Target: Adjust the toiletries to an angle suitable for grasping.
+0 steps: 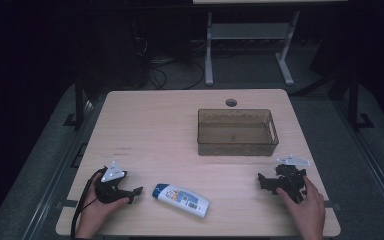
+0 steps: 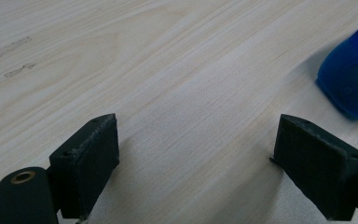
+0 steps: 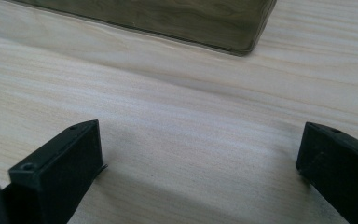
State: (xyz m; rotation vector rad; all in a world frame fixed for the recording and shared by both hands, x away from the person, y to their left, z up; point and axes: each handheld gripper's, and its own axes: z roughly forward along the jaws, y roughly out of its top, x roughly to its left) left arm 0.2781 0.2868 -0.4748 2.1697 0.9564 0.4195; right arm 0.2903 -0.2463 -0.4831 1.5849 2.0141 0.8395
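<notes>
Both jaws spread and empty: left gripper [image 1: 130, 192] sits just beside the bottle [image 1: 181, 200], right gripper [image 1: 272, 181] rests near the bin [image 1: 237, 145]. The bottle lies flat on the tabletop [image 1: 155, 130]. We judge it could roll or slip from a pinch.

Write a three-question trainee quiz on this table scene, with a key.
1. True or false: the bottle stands upright inside the clear bin.
2. The blue cap in the left gripper view belongs to: A) the bin B) the bottle C) a cable.
3. Fill in: the jaws of the left gripper and the right gripper are both ___.

Key: 1 false, it lies on the table outside the bin; 2 B; 3 open.
</notes>
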